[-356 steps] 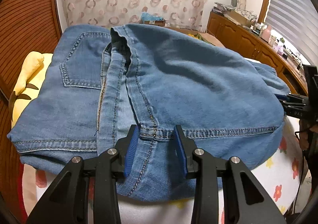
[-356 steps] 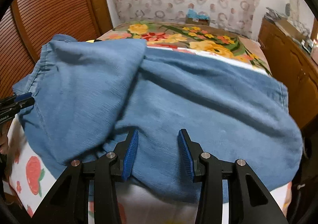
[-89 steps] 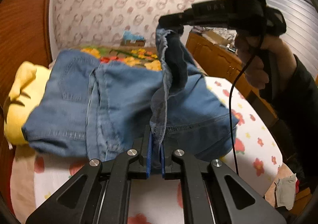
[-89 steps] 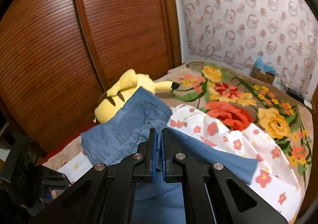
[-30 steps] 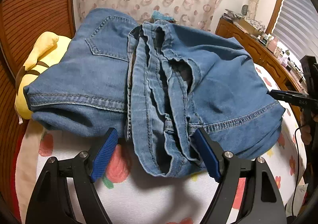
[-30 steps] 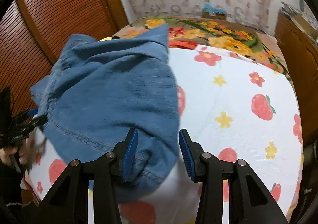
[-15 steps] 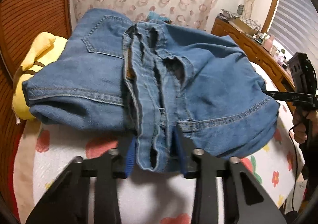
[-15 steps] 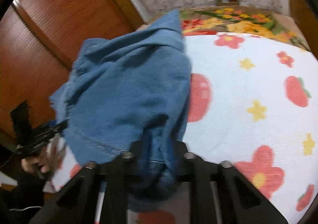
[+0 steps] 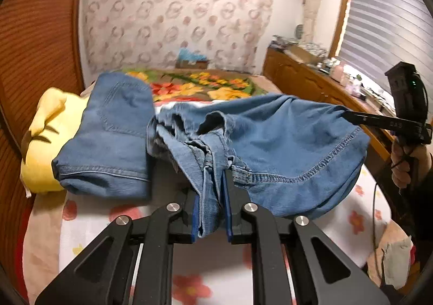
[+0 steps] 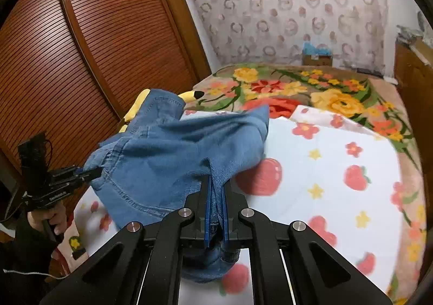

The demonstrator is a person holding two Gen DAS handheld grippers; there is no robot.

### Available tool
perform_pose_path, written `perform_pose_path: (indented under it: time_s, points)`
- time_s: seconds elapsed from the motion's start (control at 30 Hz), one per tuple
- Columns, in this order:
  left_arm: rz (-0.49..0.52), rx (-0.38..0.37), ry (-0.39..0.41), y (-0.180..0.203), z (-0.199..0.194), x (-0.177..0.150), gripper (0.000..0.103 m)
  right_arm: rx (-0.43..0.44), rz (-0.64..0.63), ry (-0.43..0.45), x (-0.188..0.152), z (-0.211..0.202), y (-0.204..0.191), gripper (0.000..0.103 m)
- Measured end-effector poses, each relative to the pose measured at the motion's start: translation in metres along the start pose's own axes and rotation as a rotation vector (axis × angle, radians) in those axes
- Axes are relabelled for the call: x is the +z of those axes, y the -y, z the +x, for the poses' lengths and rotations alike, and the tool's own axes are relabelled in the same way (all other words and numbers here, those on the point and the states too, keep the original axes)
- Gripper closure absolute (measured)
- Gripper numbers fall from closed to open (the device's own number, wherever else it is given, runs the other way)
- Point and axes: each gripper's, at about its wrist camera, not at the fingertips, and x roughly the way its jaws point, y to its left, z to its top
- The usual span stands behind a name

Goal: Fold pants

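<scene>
Since a second ago both grippers have clamped and raised the pants [image 9: 284, 148] off the bed's [image 10: 338, 169] near edge. The left hand-held gripper [image 9: 211, 213] is closing on bunched seams, the right hand-held gripper [image 10: 215, 213] pinching folded cloth. Denim is heavy, limp, grippy: thick seams hold best.

Blurred by motion: near bedsheet [image 10: 338, 175] prints, dresser [image 9: 305, 75] clutter too small to identify. Yellow plush toy [image 9: 46, 140] half hidden under jeans [image 9: 270, 142]. Denim bunched between blue pads [image 10: 207, 210], layers uncountable. Sleeve [image 10: 16, 259] cropped at edge.
</scene>
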Motion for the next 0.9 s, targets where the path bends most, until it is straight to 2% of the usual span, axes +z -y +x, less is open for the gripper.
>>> perform_pose_path:
  time_s: [0.17,0.27,0.43,0.5,0.53,0.6,0.7,0.73,0.77,0.8,0.83,0.9]
  points:
    - [0.027,-0.059,-0.016,0.020,-0.019,-0.017,0.087,-0.027,0.001,-0.024,-0.032,-0.037,-0.006,0.097]
    - [0.021,-0.067,-0.031,0.022,-0.024,-0.031,0.087,-0.031,0.011,-0.048,-0.061,-0.054,-0.009,0.097]
    - [0.012,-0.046,-0.105,0.017,-0.011,-0.054,0.086,-0.055,0.054,-0.122,-0.097,-0.055,-0.007,0.096]
    - [0.010,-0.037,-0.129,0.013,-0.006,-0.057,0.086,-0.084,0.055,-0.149,-0.106,-0.048,-0.005,0.090]
    - [0.010,-0.037,-0.134,0.014,-0.005,-0.057,0.083,-0.110,0.058,-0.152,-0.108,-0.046,-0.002,0.088]
    - [0.013,-0.026,-0.125,0.014,-0.006,-0.054,0.075,-0.122,0.068,-0.140,-0.105,-0.047,0.002,0.077]
    - [0.014,-0.004,-0.091,0.014,-0.013,-0.046,0.069,-0.130,0.080,-0.095,-0.100,-0.058,0.004,0.075]
    - [0.012,0.002,-0.080,0.014,-0.015,-0.044,0.053,-0.134,0.085,-0.085,-0.098,-0.060,0.008,0.075]
    - [0.008,0.004,-0.059,0.014,-0.018,-0.040,0.050,-0.135,0.087,-0.076,-0.097,-0.063,0.011,0.075]
    - [0.003,-0.001,-0.043,0.014,-0.019,-0.035,0.039,-0.139,0.085,-0.068,-0.095,-0.064,0.015,0.075]
    - [-0.001,-0.003,-0.039,0.013,-0.018,-0.031,0.021,-0.142,0.085,-0.063,-0.093,-0.064,0.016,0.075]
    - [0.000,-0.005,-0.015,0.018,-0.013,-0.020,0.020,-0.142,0.089,-0.054,-0.089,-0.059,0.021,0.075]
